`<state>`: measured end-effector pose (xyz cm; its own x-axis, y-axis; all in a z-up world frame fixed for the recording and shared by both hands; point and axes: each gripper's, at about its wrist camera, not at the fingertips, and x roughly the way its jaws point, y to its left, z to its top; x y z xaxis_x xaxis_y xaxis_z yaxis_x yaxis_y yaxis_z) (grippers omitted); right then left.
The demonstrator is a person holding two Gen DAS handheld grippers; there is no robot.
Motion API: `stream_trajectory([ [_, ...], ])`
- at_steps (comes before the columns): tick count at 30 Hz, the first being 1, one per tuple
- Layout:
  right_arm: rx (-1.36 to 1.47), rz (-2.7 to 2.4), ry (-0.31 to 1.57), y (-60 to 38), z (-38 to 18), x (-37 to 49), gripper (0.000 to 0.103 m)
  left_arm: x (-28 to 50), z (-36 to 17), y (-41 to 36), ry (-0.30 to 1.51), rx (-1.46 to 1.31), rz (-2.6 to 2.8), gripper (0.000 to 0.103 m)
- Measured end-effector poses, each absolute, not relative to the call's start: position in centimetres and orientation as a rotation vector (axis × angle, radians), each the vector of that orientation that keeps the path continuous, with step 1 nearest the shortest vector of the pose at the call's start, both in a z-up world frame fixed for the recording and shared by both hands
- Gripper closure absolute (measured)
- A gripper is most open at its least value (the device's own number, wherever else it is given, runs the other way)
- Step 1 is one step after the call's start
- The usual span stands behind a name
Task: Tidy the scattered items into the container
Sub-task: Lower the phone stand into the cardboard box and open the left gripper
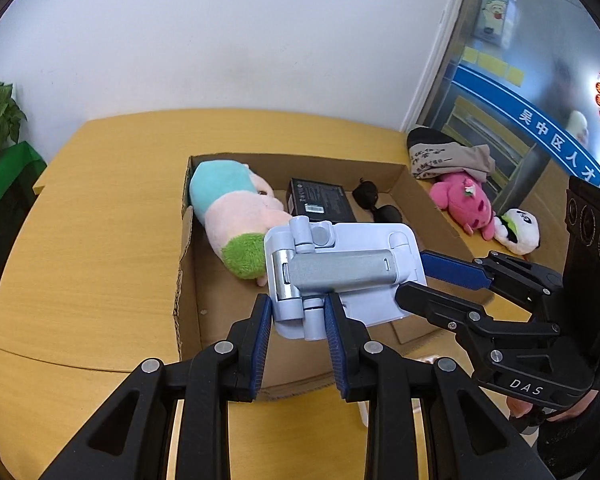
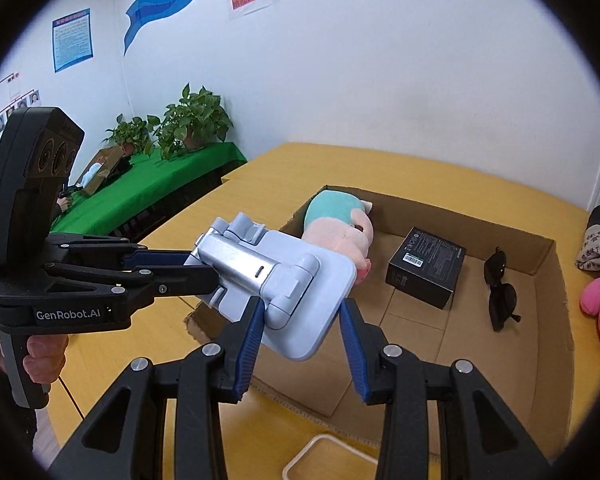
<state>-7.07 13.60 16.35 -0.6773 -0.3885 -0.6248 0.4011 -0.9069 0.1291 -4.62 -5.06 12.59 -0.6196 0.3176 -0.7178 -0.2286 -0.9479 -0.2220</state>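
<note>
A pale blue folding phone stand [image 1: 340,268] hangs above the near part of the open cardboard box [image 1: 188,280]. My left gripper [image 1: 296,316] is shut on the stand's near end. My right gripper [image 2: 302,312] closes on the stand's other side [image 2: 284,280]; its fingers [image 1: 452,270] reach in from the right in the left wrist view. Inside the box lie a pastel plush [image 1: 236,216], a black carton [image 1: 320,202] and dark sunglasses [image 1: 376,202]. The same plush [image 2: 340,224], carton [image 2: 426,266] and sunglasses [image 2: 500,288] show in the right wrist view.
The box sits on a yellow wooden table [image 1: 92,240]. Right of the box lie a pink plush [image 1: 464,200], a white panda plush [image 1: 518,230] and a folded cloth [image 1: 444,156]. A white looped object [image 2: 324,456] lies at the near table edge. Potted plants [image 2: 192,120] stand on a green side table.
</note>
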Motion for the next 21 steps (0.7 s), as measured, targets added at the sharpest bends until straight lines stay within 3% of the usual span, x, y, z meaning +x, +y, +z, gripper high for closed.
stream_trajectory([
  [12,1.176,-2.408,-0.115,14.2,9.2,-12.9,0.066,-9.2,6.1,-4.9,-0.141,-1.411,2.501,0.075],
  [21,1.351,-2.287,-0.121,12.7,5.5,-15.2,0.067,-11.0,1.7,-4.7,-0.067,-1.653,2.454,0.077],
])
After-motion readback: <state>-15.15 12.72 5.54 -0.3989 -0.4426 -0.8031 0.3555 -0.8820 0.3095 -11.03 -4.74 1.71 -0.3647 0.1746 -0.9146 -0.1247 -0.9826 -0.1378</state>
